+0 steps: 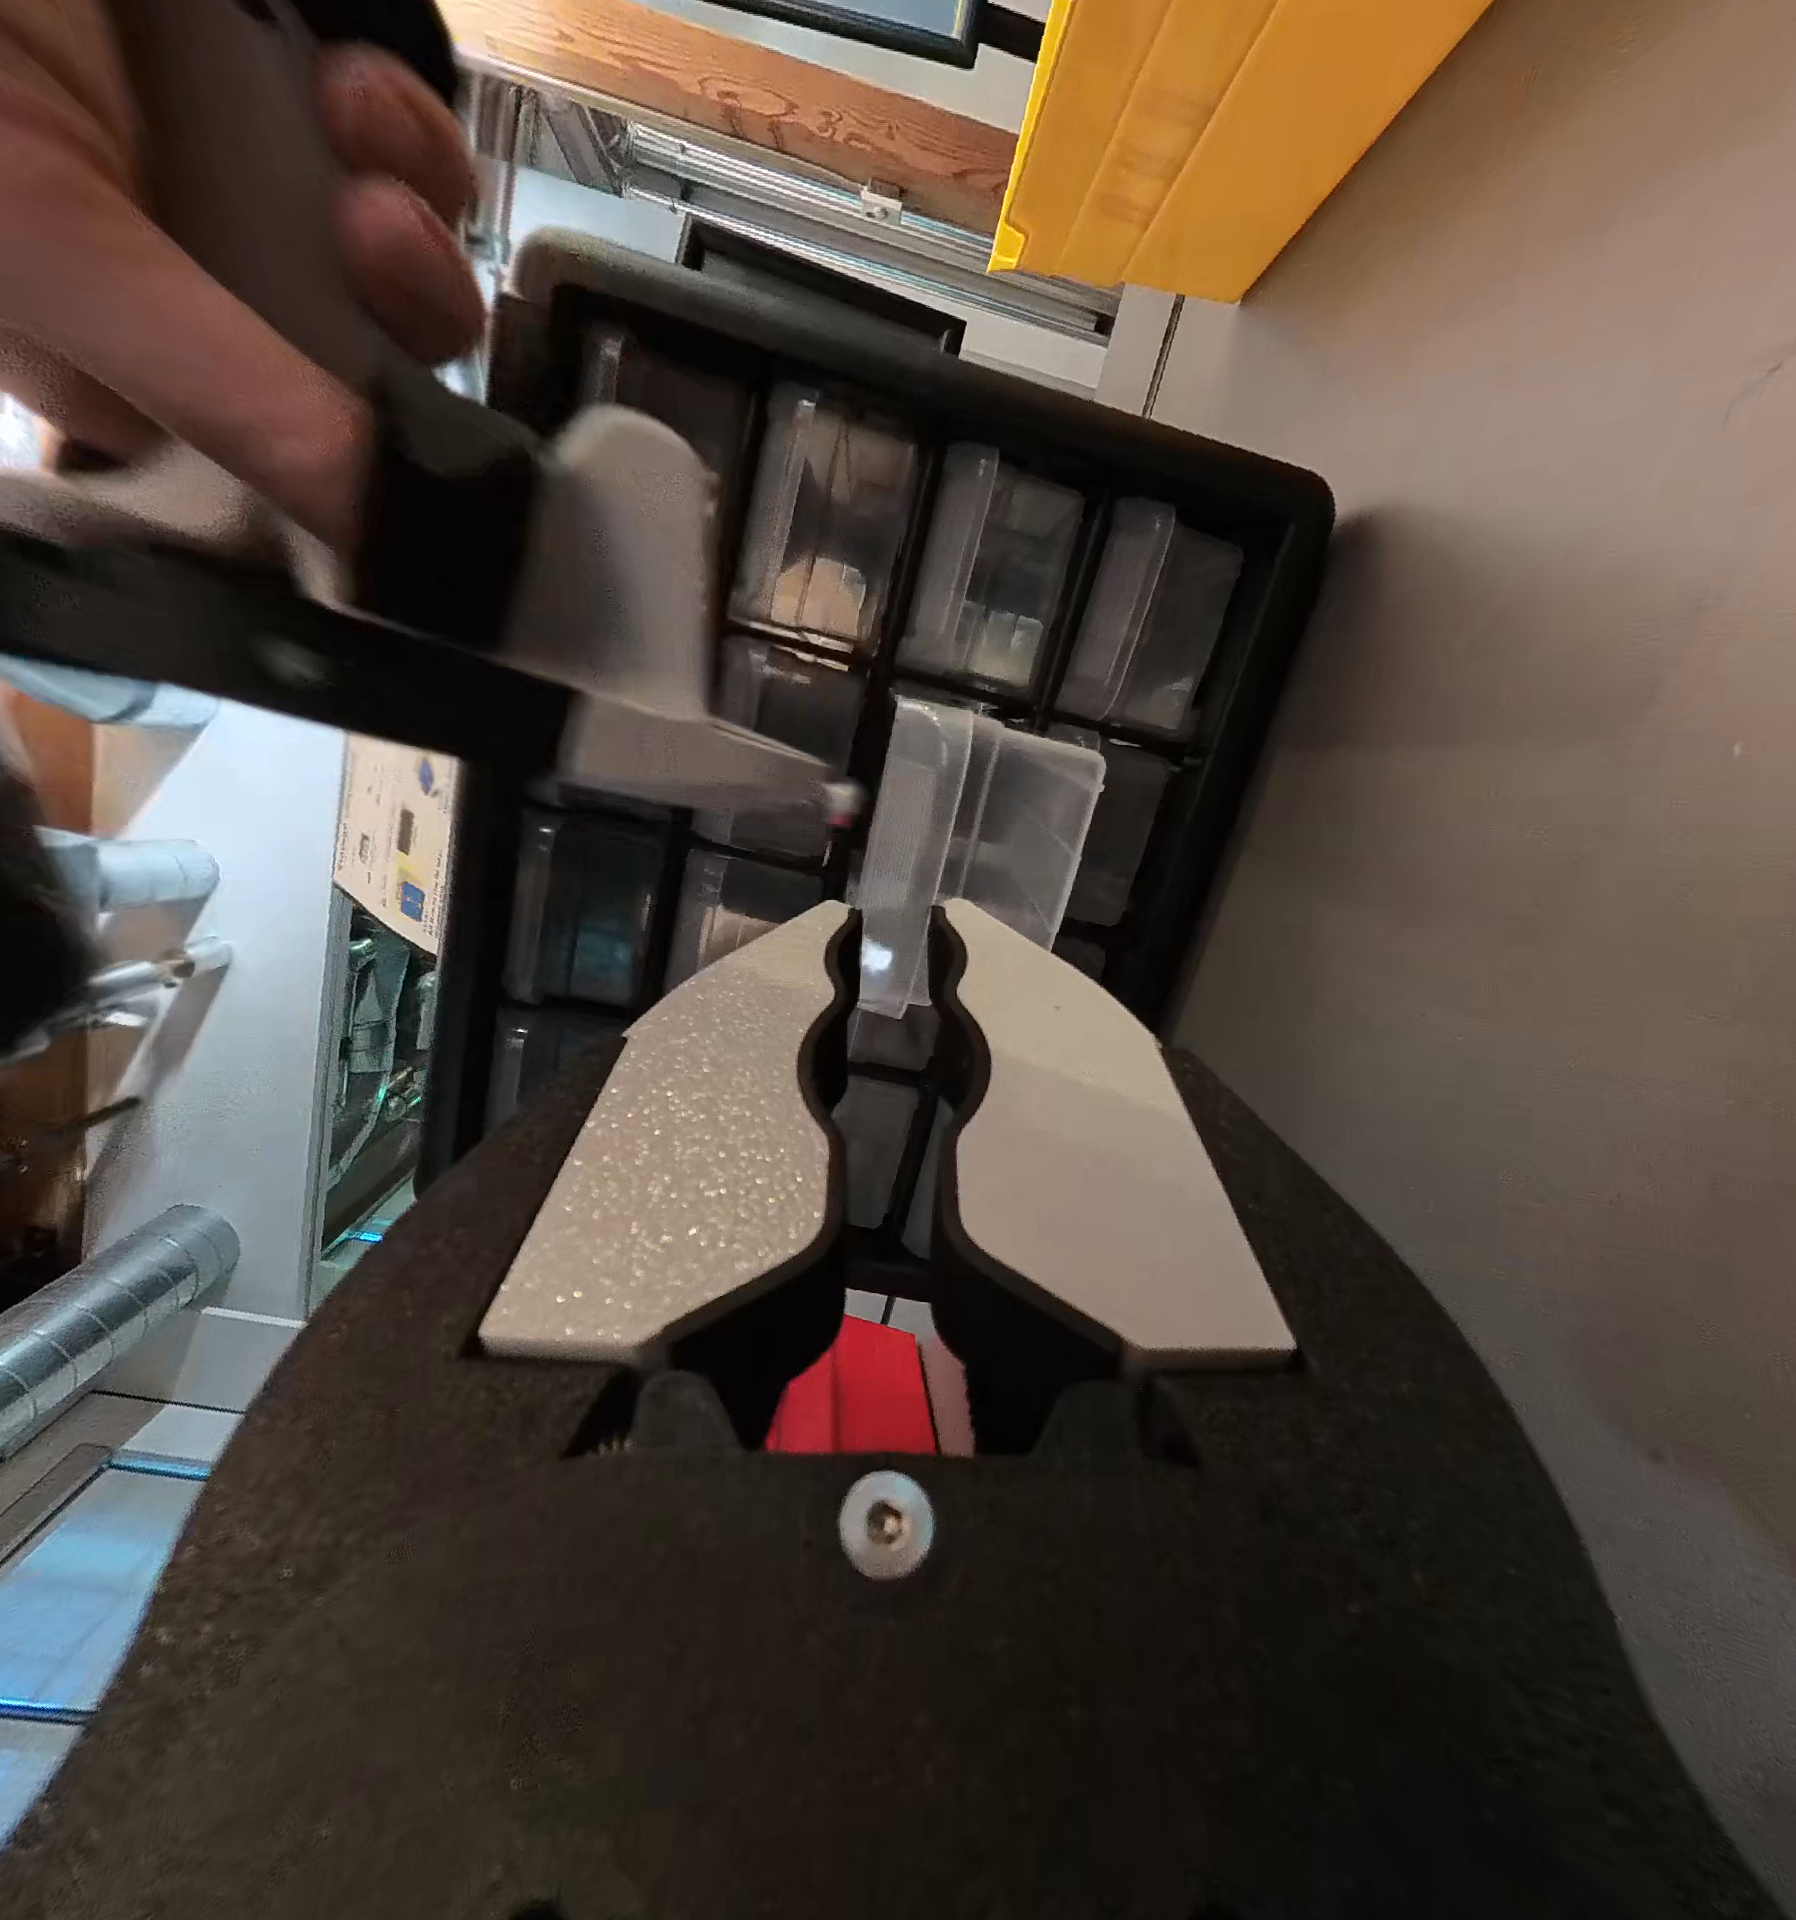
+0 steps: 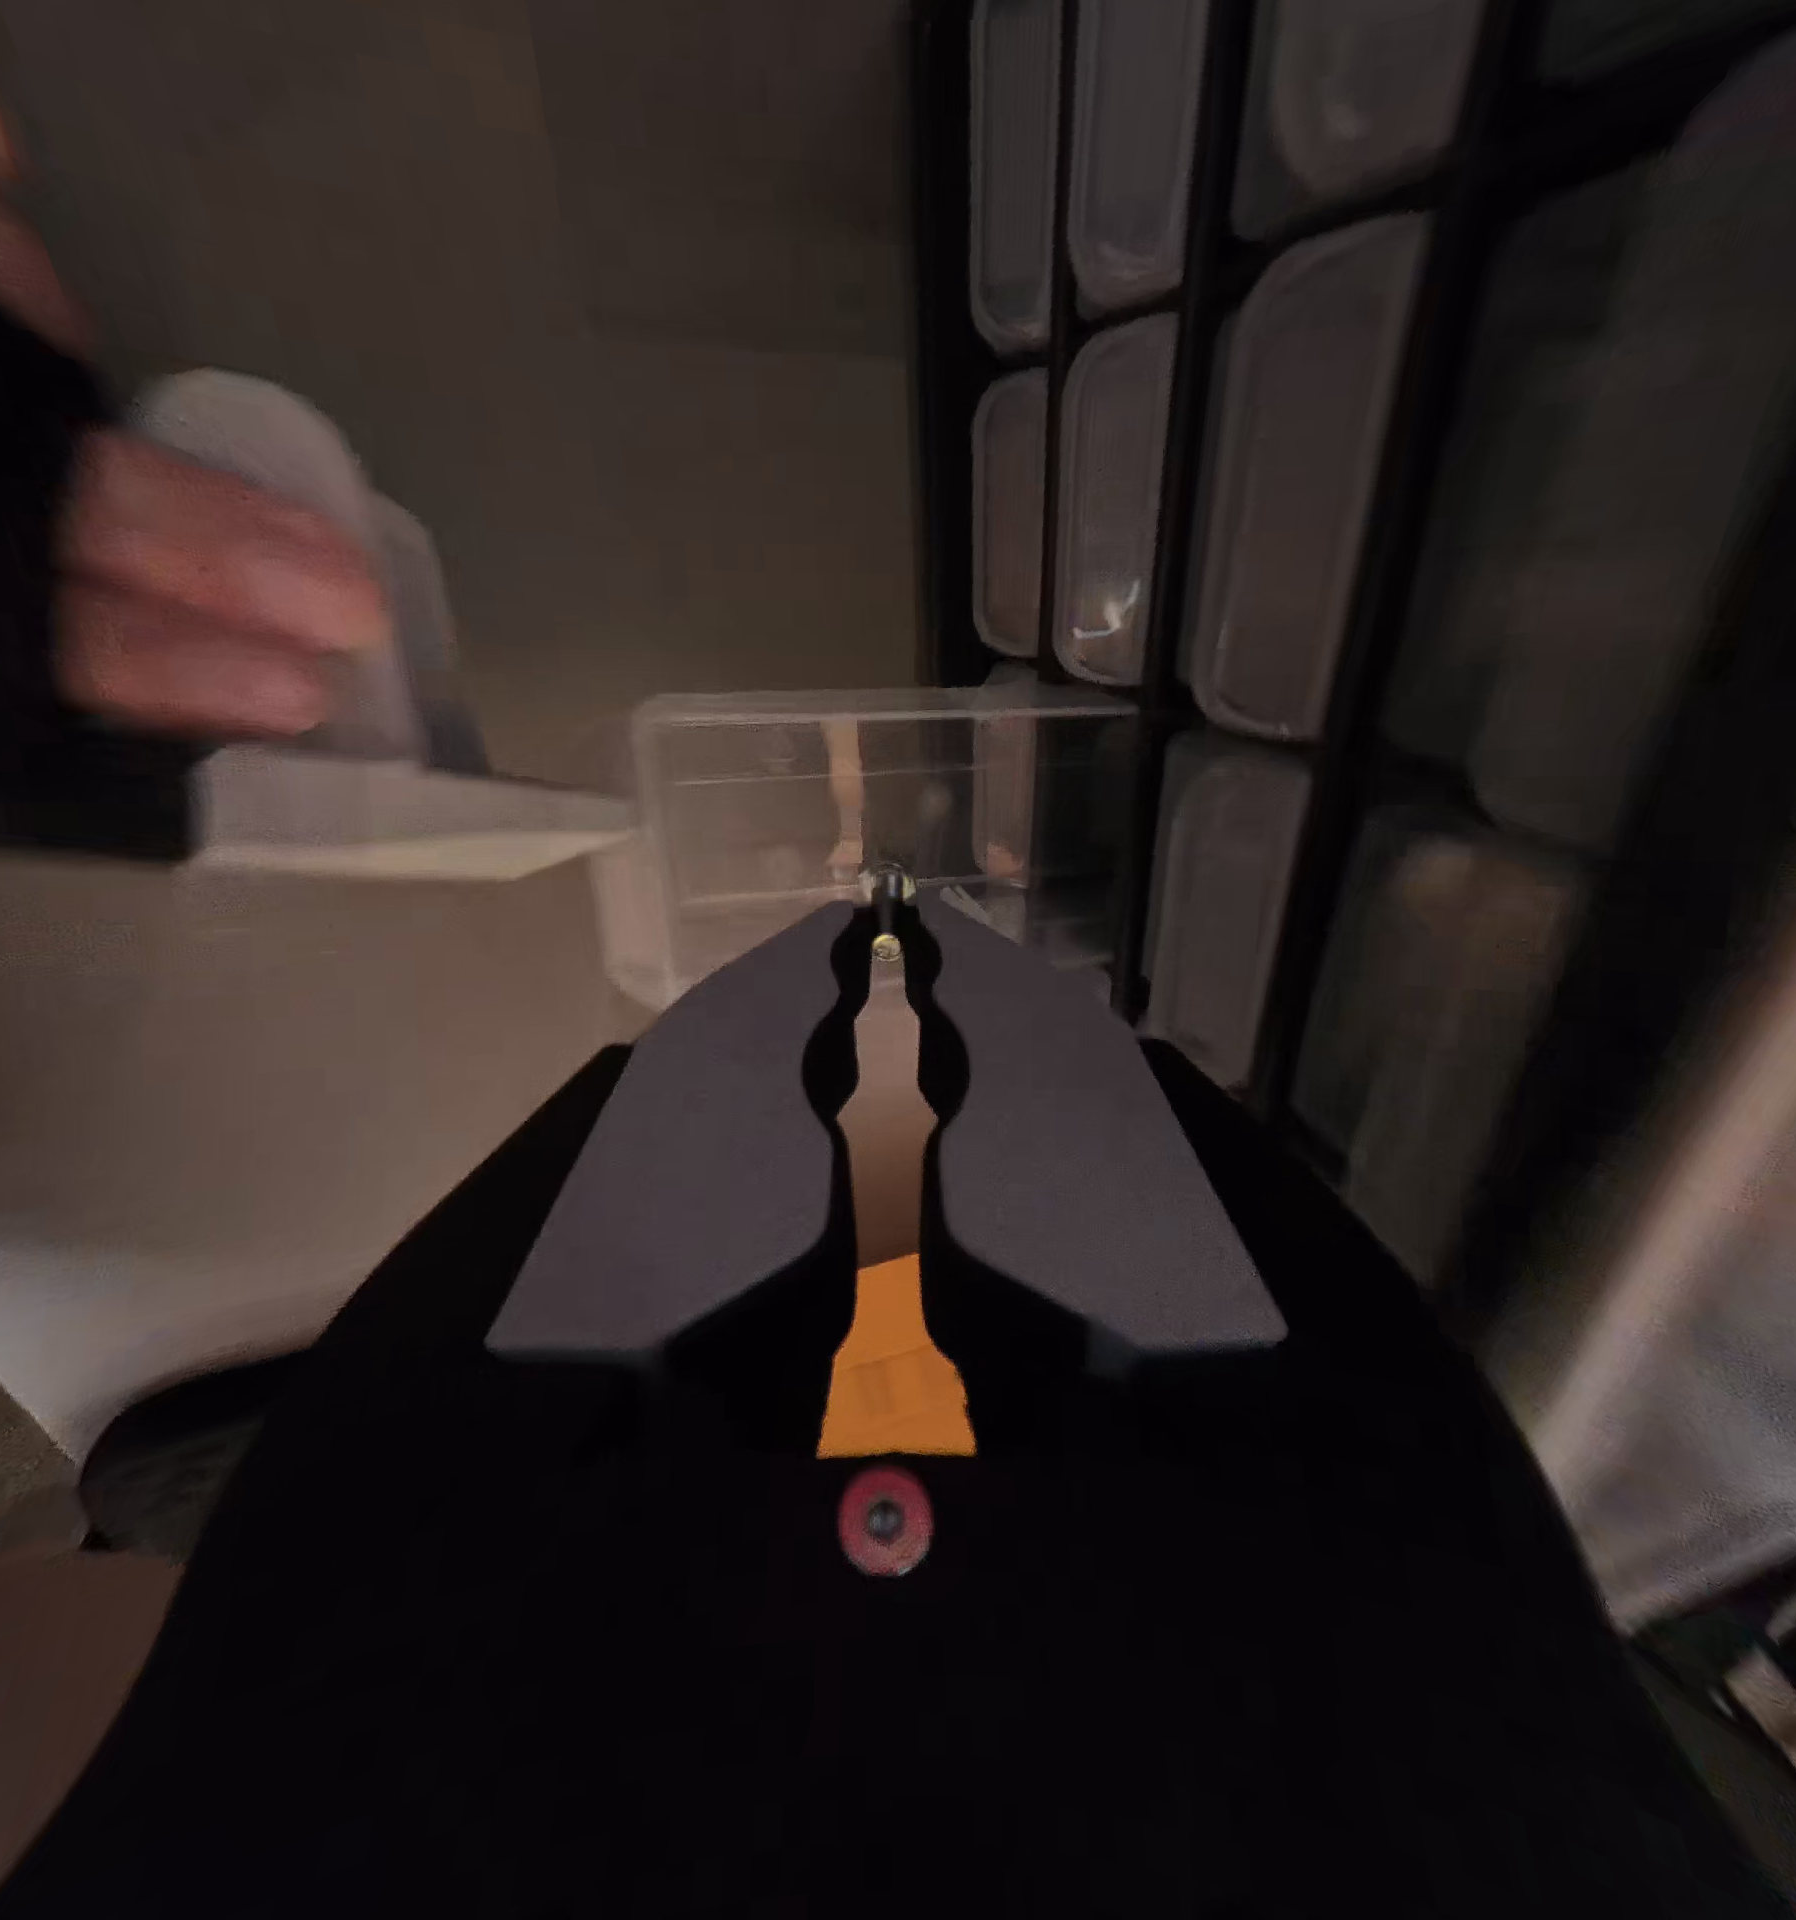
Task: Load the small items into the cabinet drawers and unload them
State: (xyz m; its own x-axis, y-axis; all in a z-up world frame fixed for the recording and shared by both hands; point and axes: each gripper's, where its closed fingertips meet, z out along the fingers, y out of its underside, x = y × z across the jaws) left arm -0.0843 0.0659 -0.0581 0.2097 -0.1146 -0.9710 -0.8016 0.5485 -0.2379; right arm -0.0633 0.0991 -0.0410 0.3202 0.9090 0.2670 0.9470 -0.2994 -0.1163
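Left gripper is clamped on the clear plastic pull tab of a transparent drawer, drawn partway out of the black small-parts cabinet. Its fingers are pale, grainy and scalloped along the inner edges. Only this view shows the yellow bin past the cabinet and the taupe tabletop.

Over to the right wrist view: the right gripper pinches a small metal screw-like item, dark shank and shiny head, right at the open drawer's glossy wall. The far side is too blurred to read. Rows of frosted rounded drawer fronts sit flush in the frame.
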